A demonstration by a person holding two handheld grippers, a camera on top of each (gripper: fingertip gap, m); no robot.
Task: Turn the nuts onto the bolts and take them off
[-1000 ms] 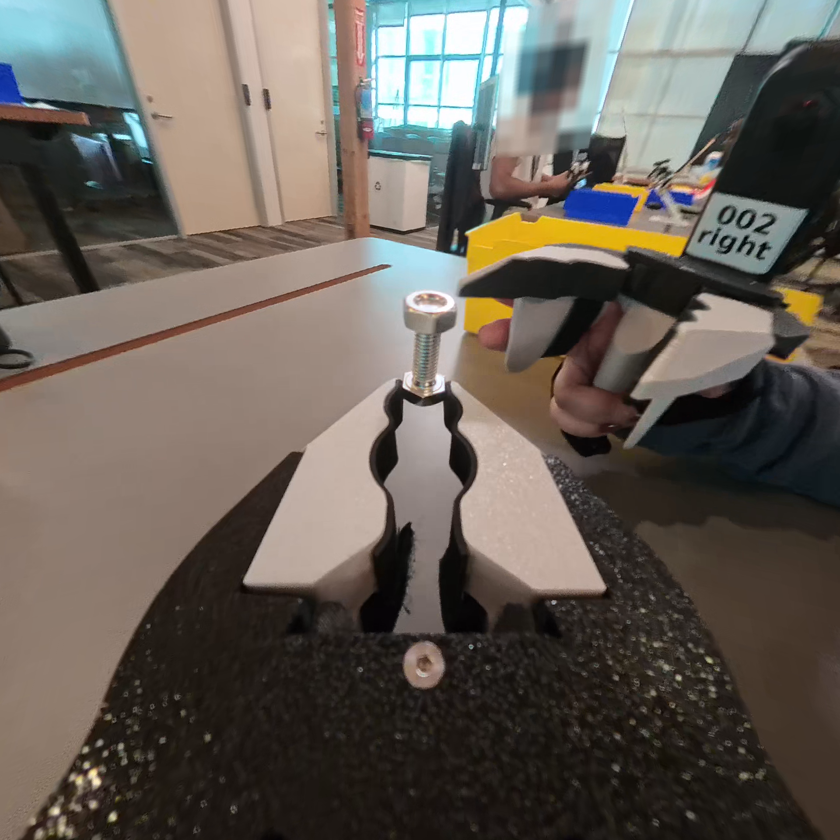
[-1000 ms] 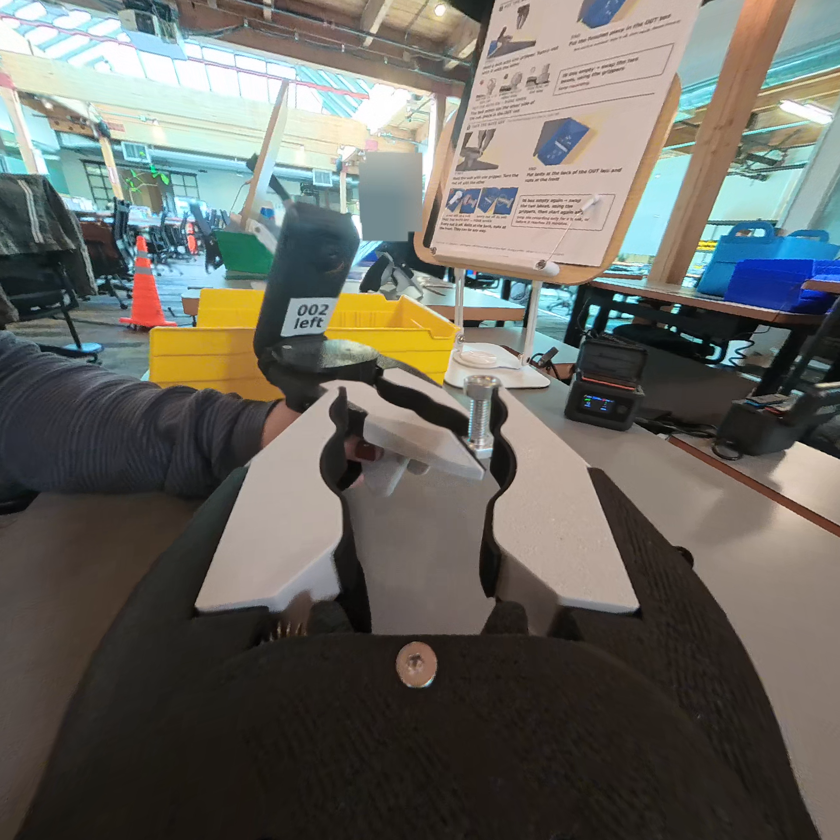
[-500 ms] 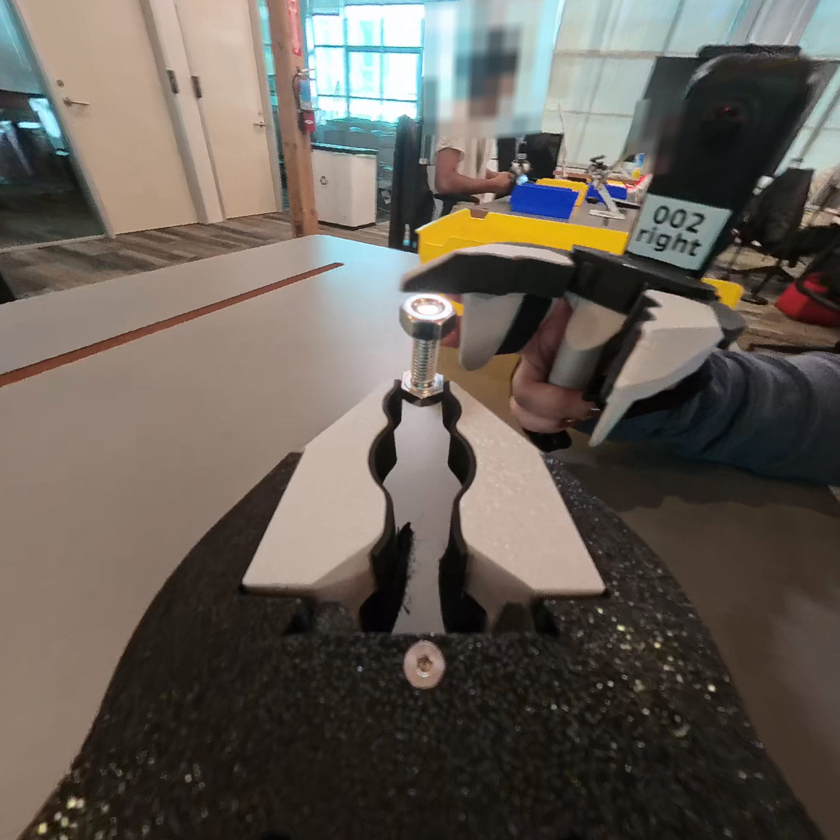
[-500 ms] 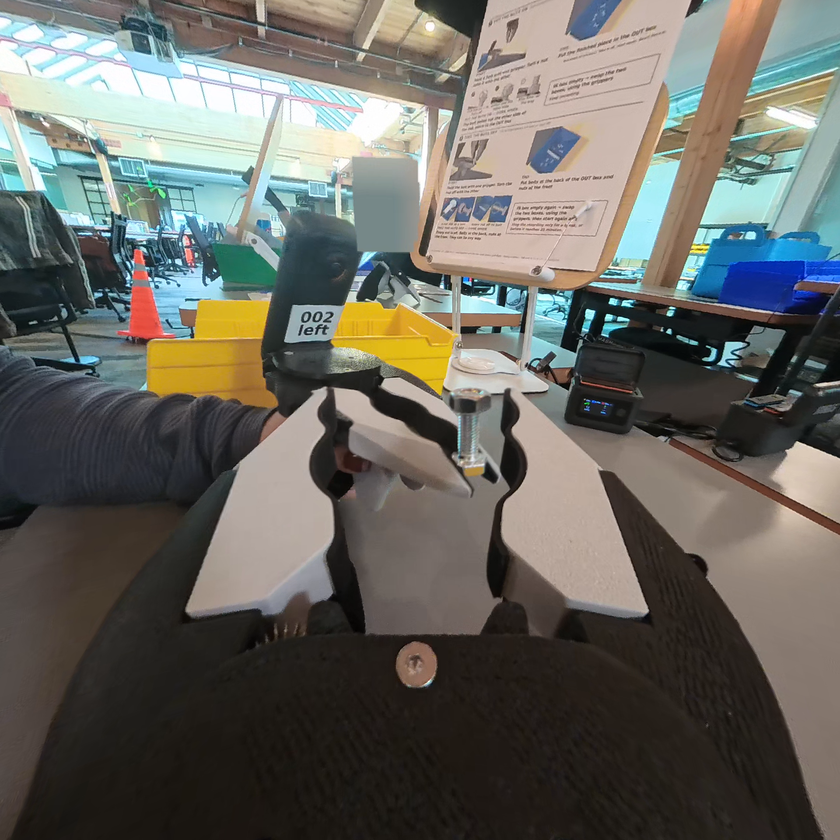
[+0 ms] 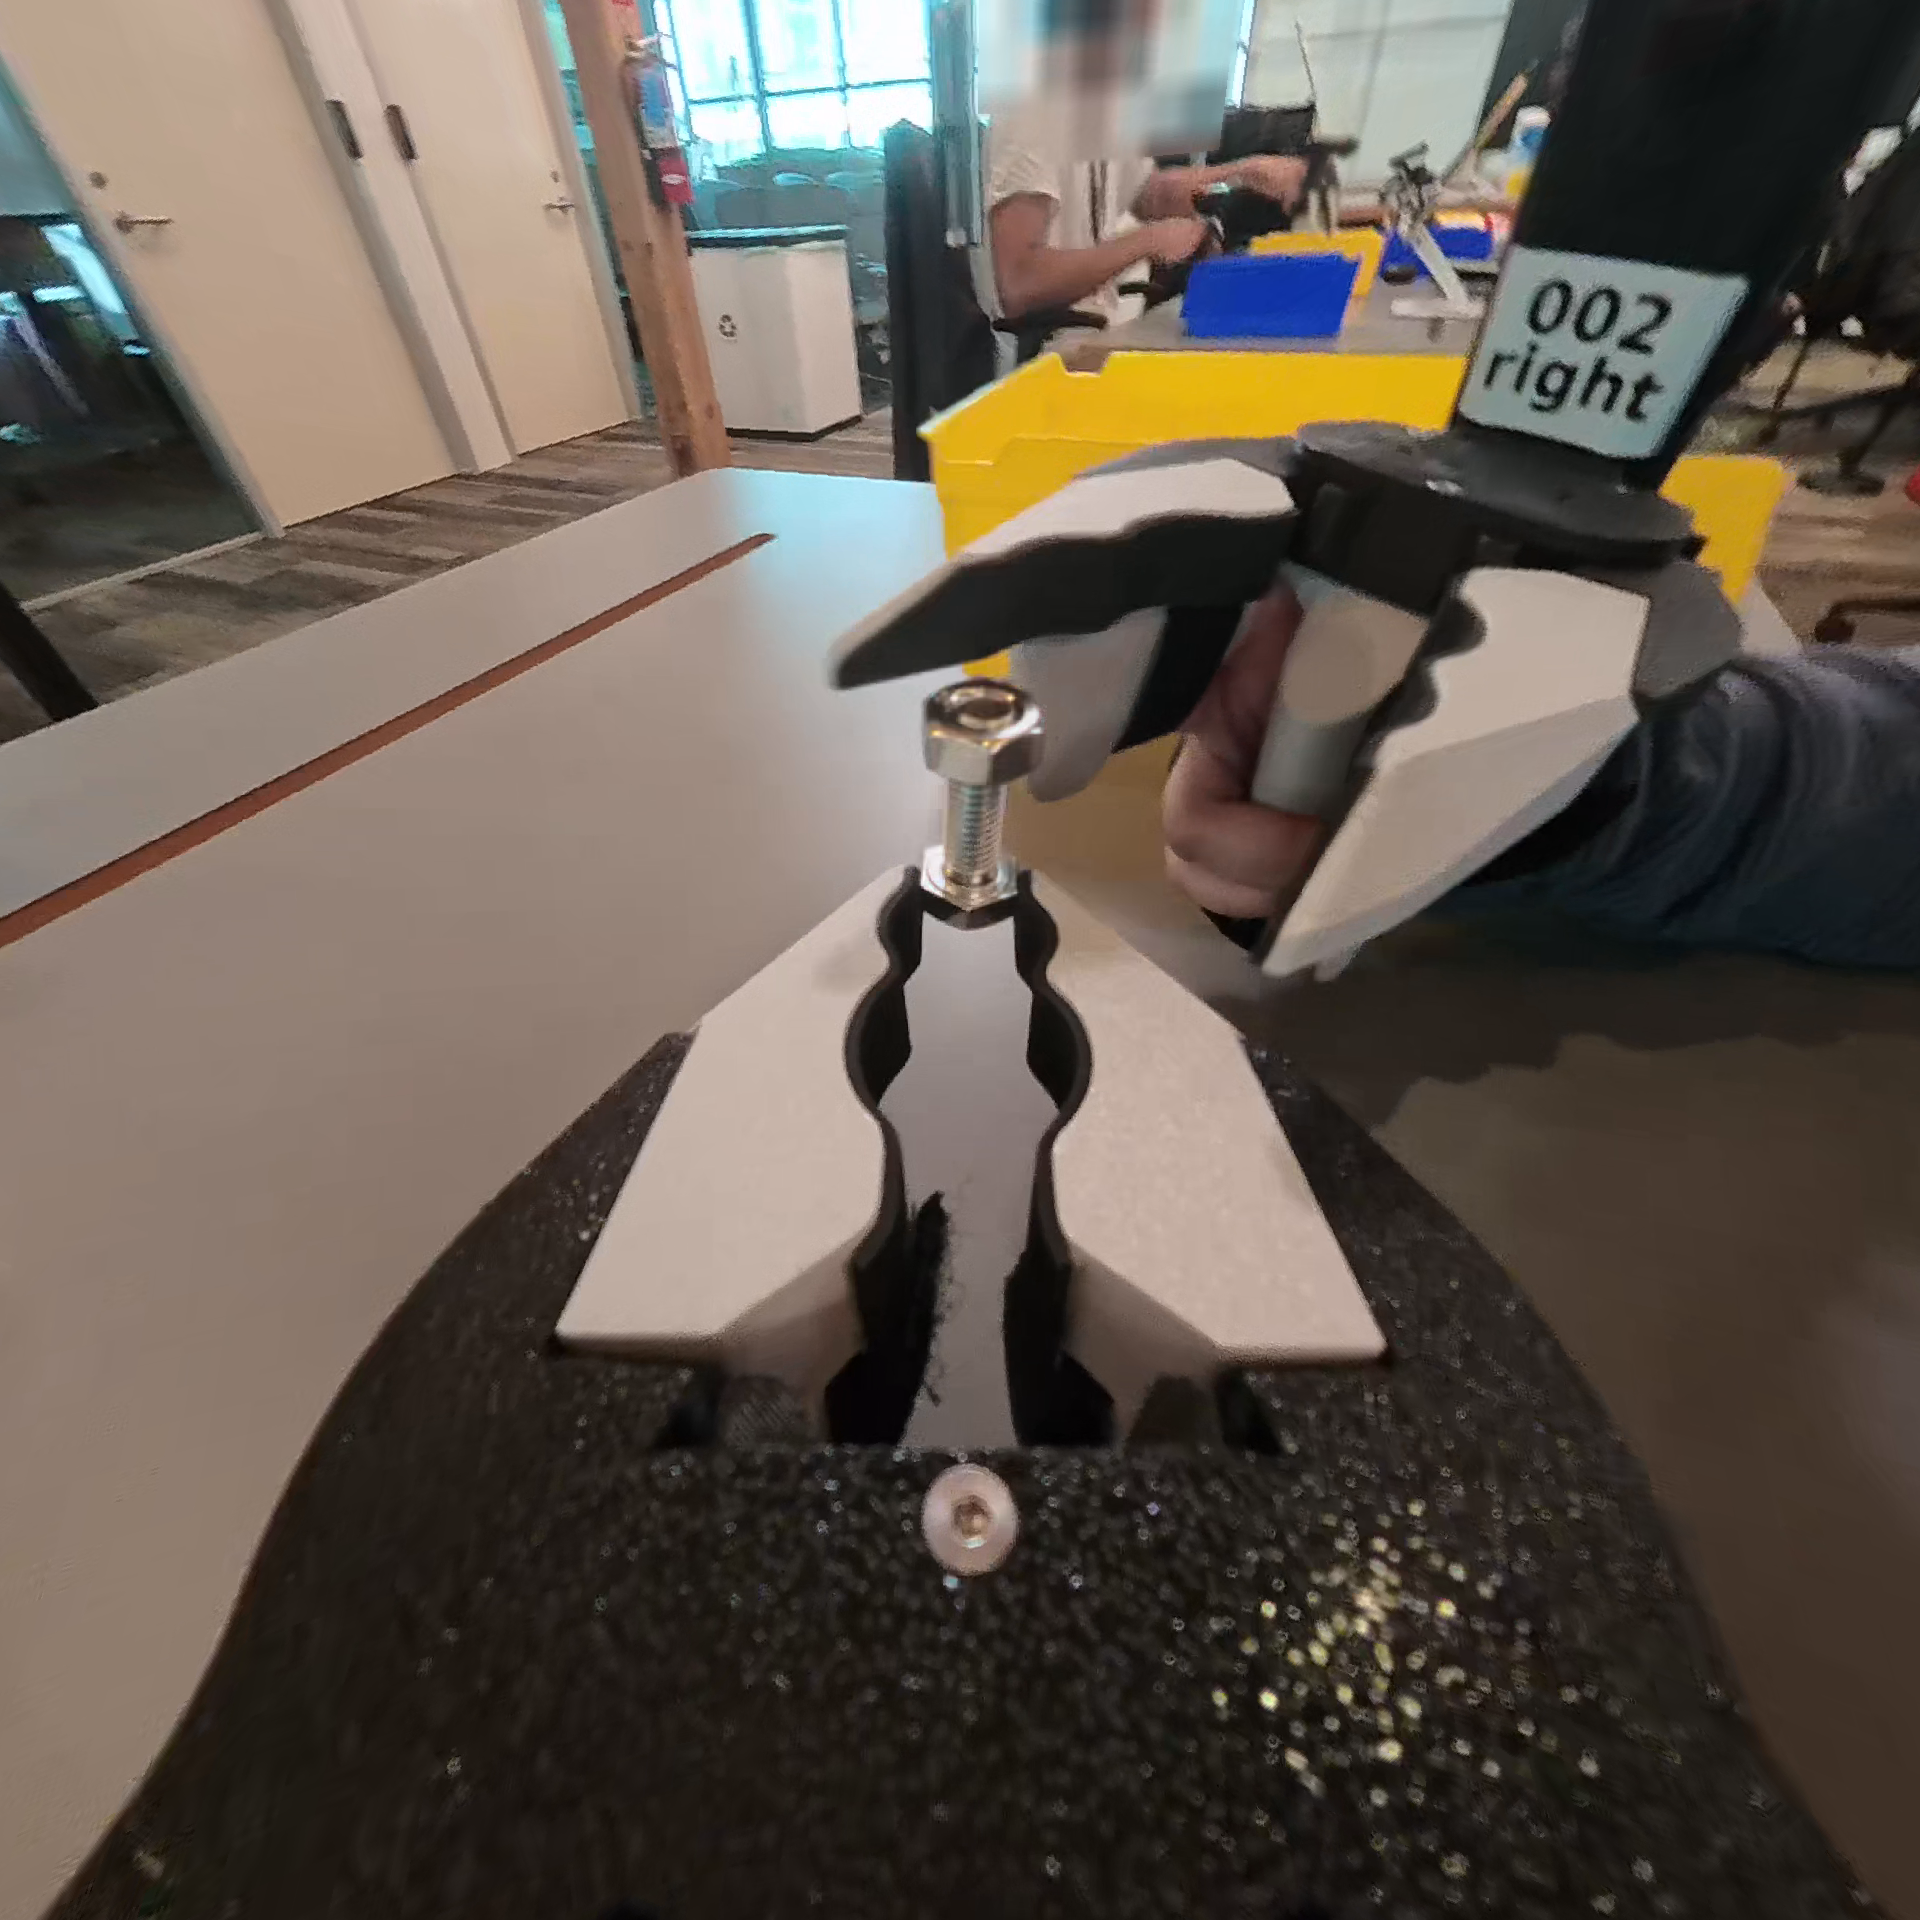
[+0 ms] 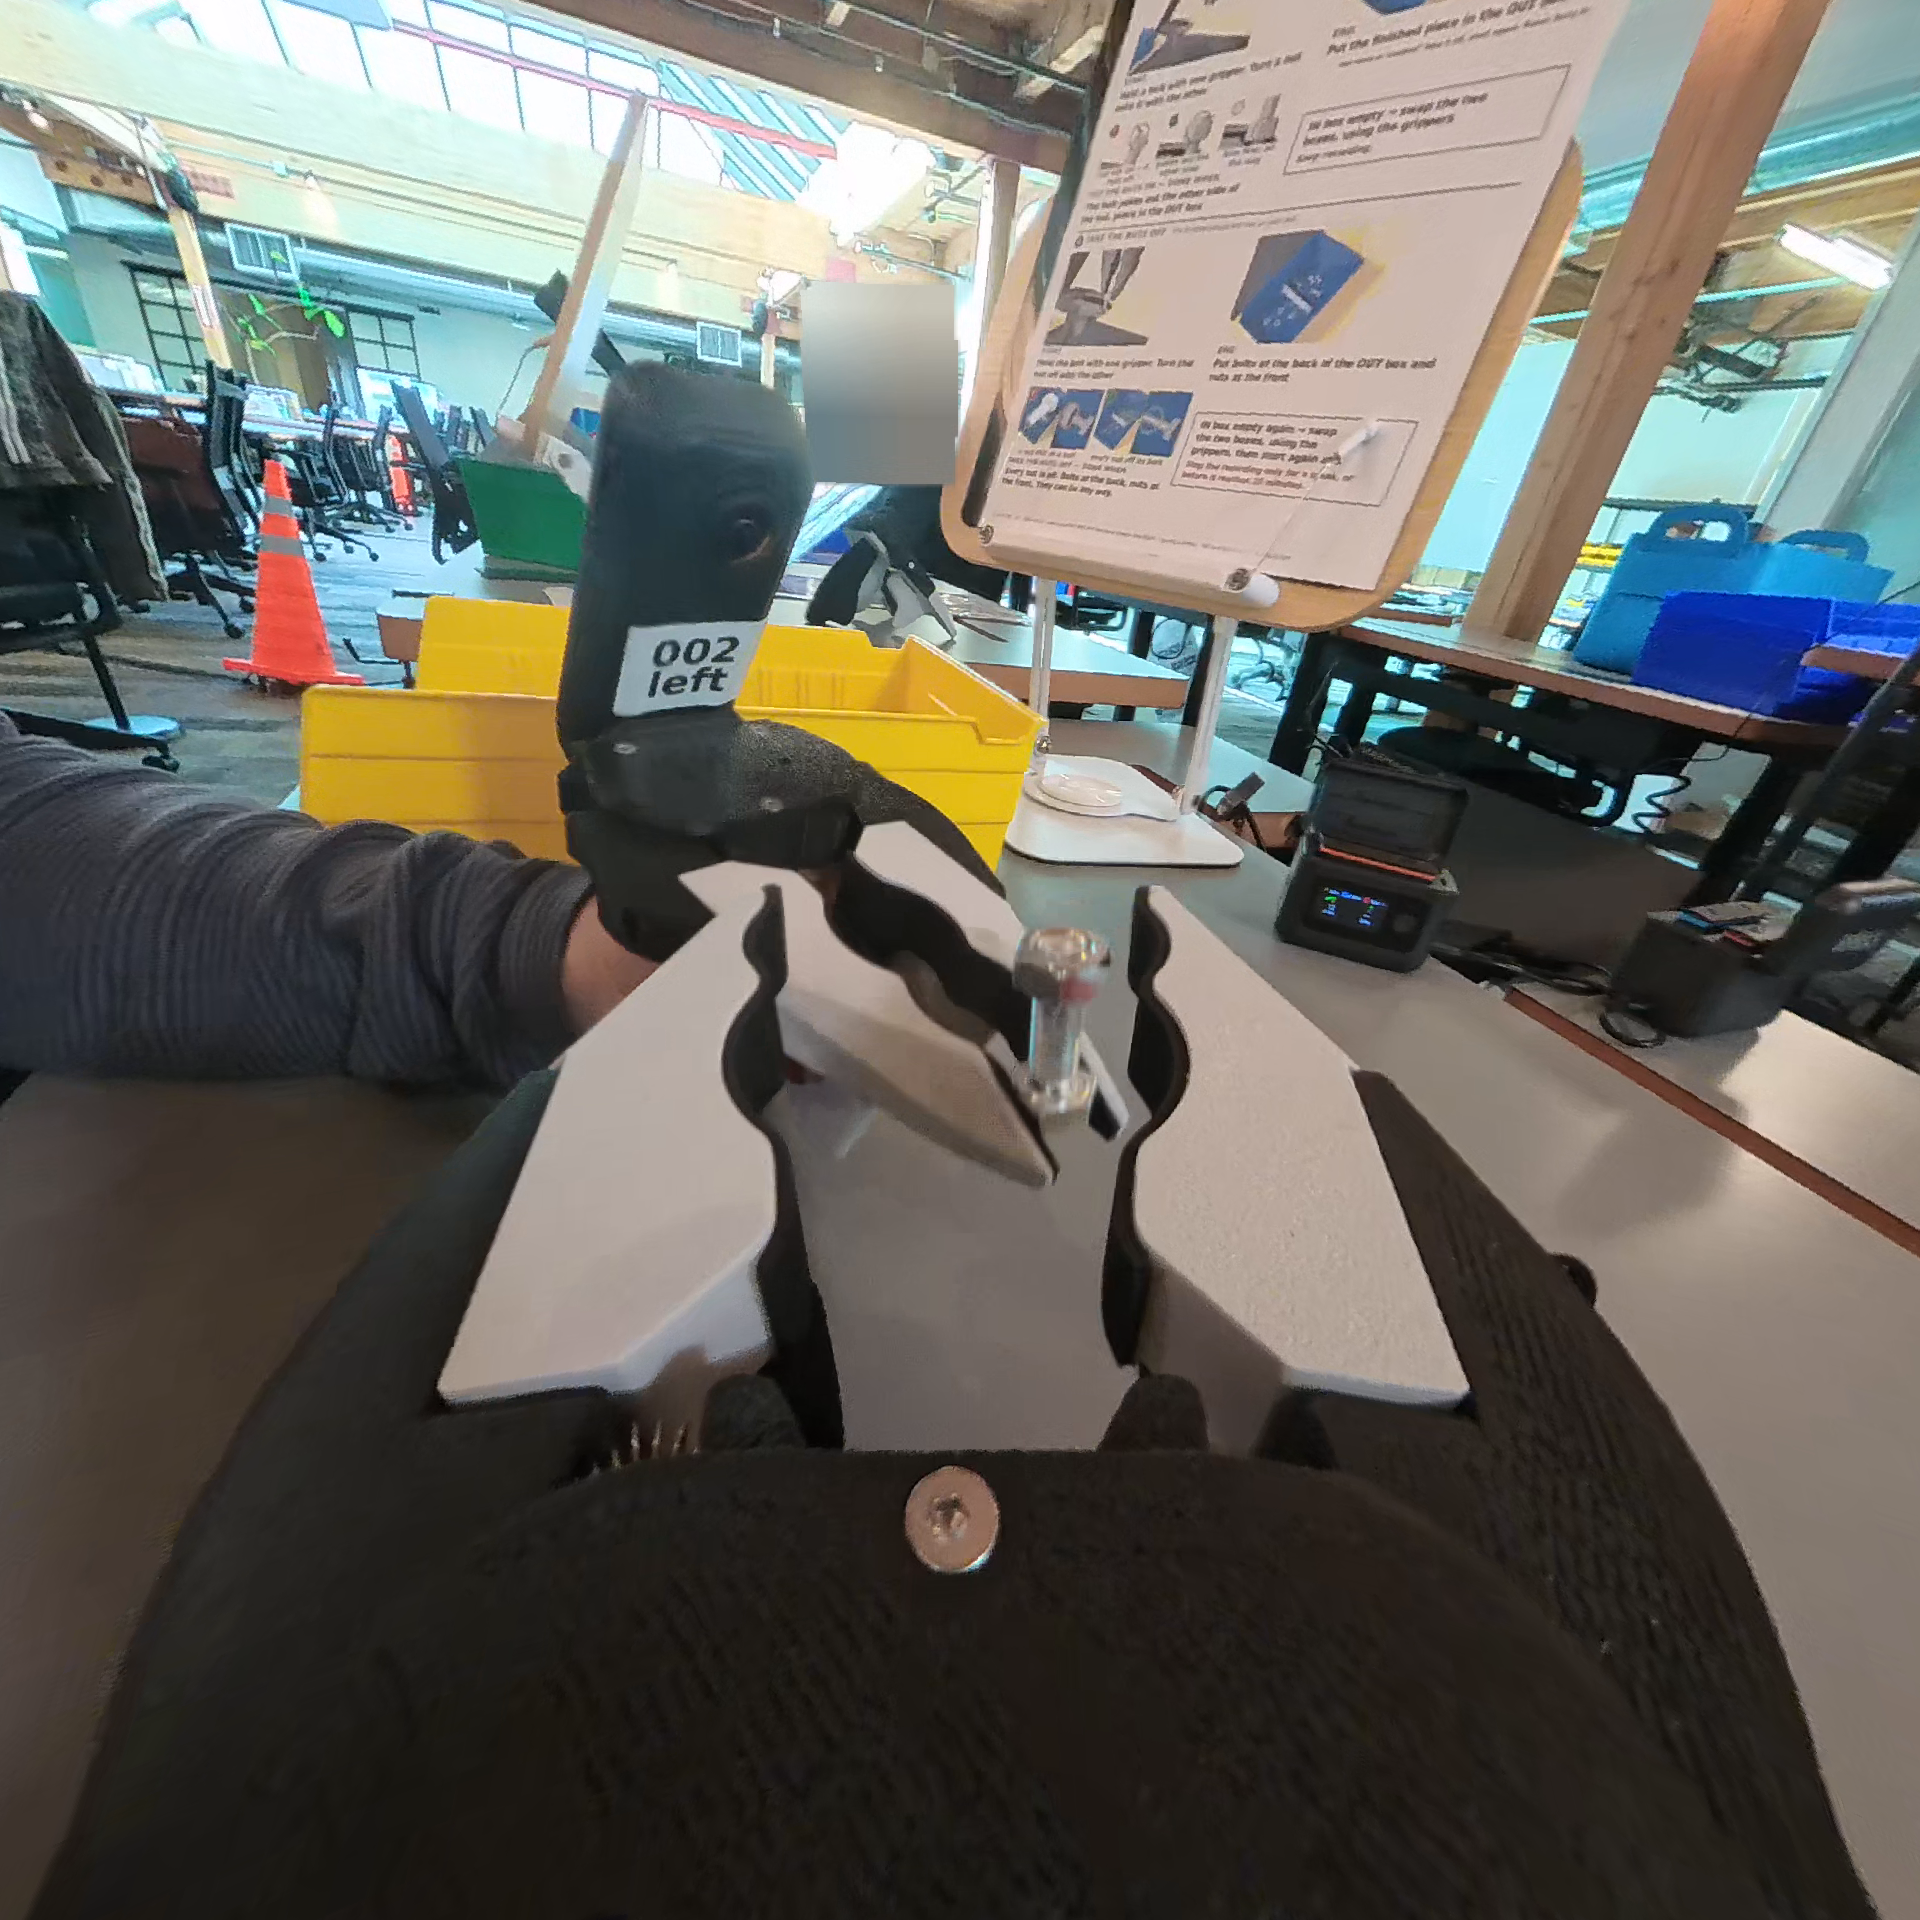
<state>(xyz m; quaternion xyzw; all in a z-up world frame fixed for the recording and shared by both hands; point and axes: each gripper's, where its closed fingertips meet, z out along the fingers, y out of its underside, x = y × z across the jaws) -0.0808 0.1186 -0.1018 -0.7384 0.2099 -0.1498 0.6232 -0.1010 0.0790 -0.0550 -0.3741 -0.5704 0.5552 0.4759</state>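
Note:
A silver bolt (image 5: 975,790) stands upright, head up, with a nut (image 5: 968,902) at its lower end. My left gripper (image 5: 971,894) is shut on the nut and holds the bolt just above the grey table (image 5: 364,935). My right gripper (image 5: 1060,816) is open and comes in from the right at the height of the bolt head, one finger (image 5: 1039,592) reaching just above the head. In the right wrist view the bolt (image 6: 1055,1013) stands between the open fingers of my right gripper (image 6: 951,914), nearer the right finger (image 6: 1247,1091), untouched. The left gripper (image 6: 1070,1117) shows there too.
A yellow bin (image 6: 499,727) stands on the table behind the left gripper, also in the left wrist view (image 5: 1195,416). A board with an instruction sheet (image 6: 1278,312) on a white stand and small black devices (image 6: 1361,894) sit at the far right. A person works at a table behind. There is about 6 cm between the tips of the two grippers.
My right gripper has moved in towards the bolt head, still open, so the bolt now stands between its fingers. My left gripper keeps its hold on the nut.

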